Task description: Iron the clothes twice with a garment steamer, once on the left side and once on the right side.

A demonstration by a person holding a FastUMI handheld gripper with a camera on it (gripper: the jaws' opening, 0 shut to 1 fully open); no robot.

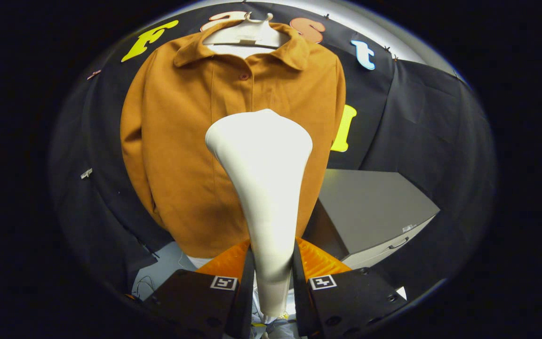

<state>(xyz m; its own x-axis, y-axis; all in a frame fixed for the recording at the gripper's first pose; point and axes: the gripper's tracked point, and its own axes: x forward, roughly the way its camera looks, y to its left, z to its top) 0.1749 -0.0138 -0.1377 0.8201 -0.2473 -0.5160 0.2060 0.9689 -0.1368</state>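
The gripper (271,278) squeezes the steamer (264,188) by its handle, both fingers pressing. Its head points at the shirt (177,141), which hangs on a hanger (245,35) so it stays flat.

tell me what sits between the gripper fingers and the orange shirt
The white steamer, in the gripper view. The gripper is shut on its handle, and its wide head rises in front of the shirt hanging on the hanger.
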